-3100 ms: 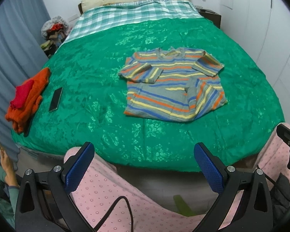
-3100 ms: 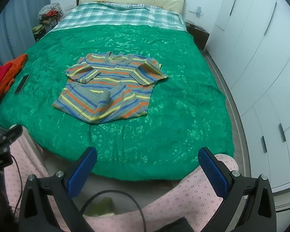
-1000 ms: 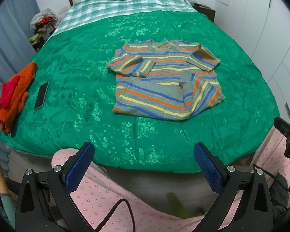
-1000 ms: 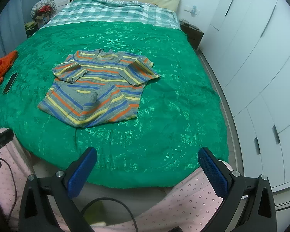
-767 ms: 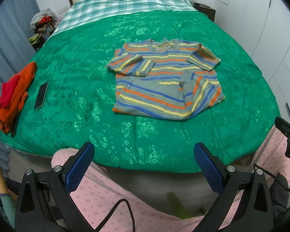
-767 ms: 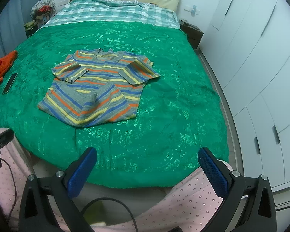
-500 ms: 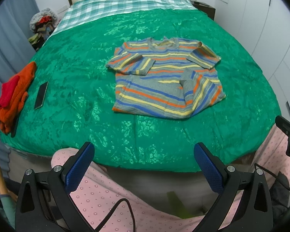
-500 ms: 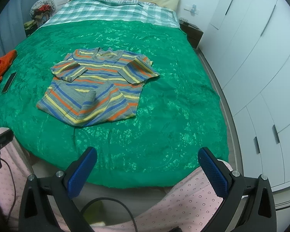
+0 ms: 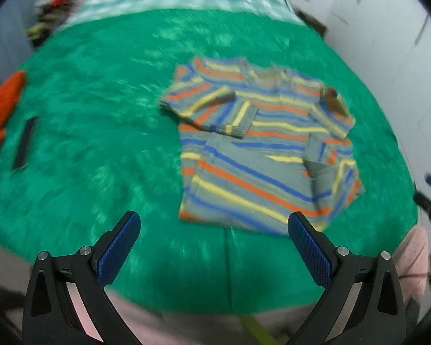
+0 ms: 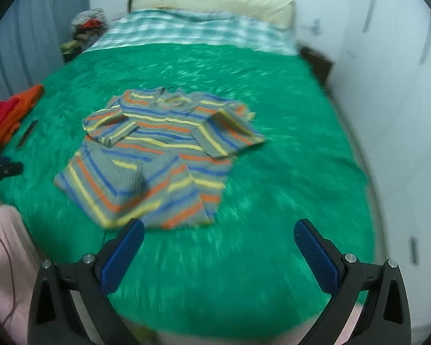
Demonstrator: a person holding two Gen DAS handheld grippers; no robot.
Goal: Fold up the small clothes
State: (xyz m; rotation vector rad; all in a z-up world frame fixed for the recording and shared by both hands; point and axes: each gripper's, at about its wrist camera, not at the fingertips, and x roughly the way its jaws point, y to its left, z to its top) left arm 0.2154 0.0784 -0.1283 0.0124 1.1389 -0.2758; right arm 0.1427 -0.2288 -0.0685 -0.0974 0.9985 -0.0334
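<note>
A: Where's the striped sweater point(image 9: 261, 149)?

B: Flat on the green bedspread point(image 9: 100, 120), roughly mid-bed, collar toward the checkered sheet point(image 10: 198, 33) and pillow point(image 10: 212, 1). Both sleeves folded in across the chest. One bottom corner of the hem is flipped up onto the body. Both frames are motion-blurred, so fine creases are hard to read.

A: Left gripper point(image 9: 212, 240)?

B: Jaws spread wide, nothing between them. It hovers over the near edge of the bedspread. The sweater's hem lies just ahead of it; the right-side fingertip point(image 9: 297, 225) overlaps the sweater's near corner in that view, but I can't tell whether it touches.

A: Right gripper point(image 10: 218, 238)?

B: Also wide open, empty. The sweater sits ahead and to the left of it; the left-side finger point(image 10: 130, 237) lines up with the sweater's near hem. Contact unclear.

A: Anything else relative to the sweater?

B: Orange and red clothes point(image 10: 10, 115) well to its left at the bedspread's edge. A dark phone point(image 9: 24, 143) between those and the sweater. White wardrobe doors point(image 10: 402, 100) well to its right, off the bed. Pink dotted trousers point(image 10: 7, 256) show at the near edge, under the grippers.
</note>
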